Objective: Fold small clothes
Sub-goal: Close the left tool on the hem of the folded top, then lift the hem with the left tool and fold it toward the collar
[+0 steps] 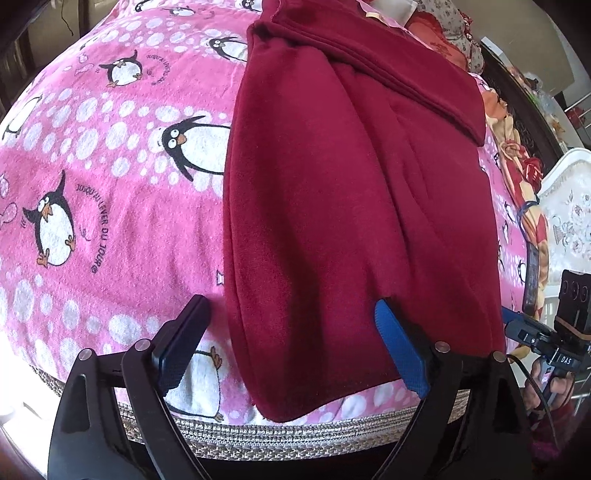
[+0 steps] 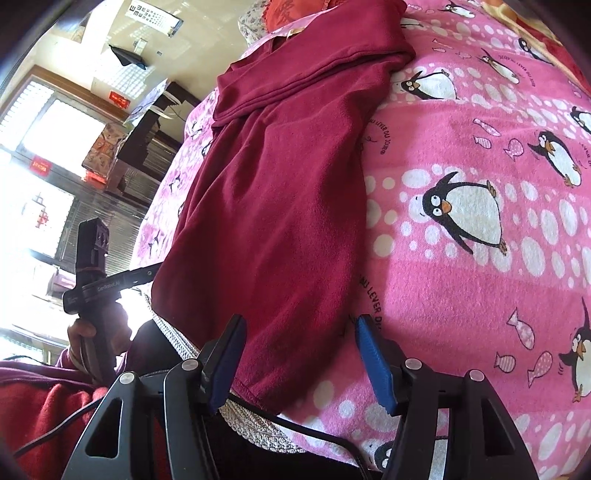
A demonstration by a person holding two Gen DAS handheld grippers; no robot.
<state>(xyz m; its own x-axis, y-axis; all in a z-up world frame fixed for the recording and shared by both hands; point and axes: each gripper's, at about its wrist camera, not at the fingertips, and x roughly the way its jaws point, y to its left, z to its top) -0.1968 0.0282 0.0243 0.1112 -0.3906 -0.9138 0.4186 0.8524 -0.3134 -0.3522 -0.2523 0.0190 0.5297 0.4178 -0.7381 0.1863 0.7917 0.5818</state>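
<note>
Dark red garment (image 1: 354, 192), soft fleecy knit w/ matte nap, lies lengthwise on the bed, folded into a long narrow panel; a flatter band w/ stitched ribbed edge crosses its far end diagonally. Near hem has visible stitching in right wrist view, and a corner droops slightly over the bed edge.

Under it: pink blanket (image 1: 110, 177), terry-like, nubby, printed w/ black-and-white penguins, white oval dots, small fish and curved lettering. At the bed's near edge a grey-beige woven trim (image 1: 258, 439) runs along, coarse braided texture.

Left gripper (image 1: 291, 354): black arms, blue ribbed pads, jaws wide apart, straddling the garment's near left corner; one finger sits on the blanket beside the cloth, the other over the cloth. Not clamped. Right gripper (image 2: 299, 362): jaws apart, near hem of garment between them; pads don't visibly press it.

Left wrist view only: right-hand tool from the side at far right, plus floral white furniture (image 1: 569, 221) and patterned bedding past the garment. Right wrist view only: a hand (image 2: 83, 332) holding the left tool's handle, red sleeve (image 2: 48, 413), bright window (image 2: 55, 125), eye chart (image 2: 155, 14) on the wall, a black cable (image 2: 325, 439) over the trim.

No containers visible.
</note>
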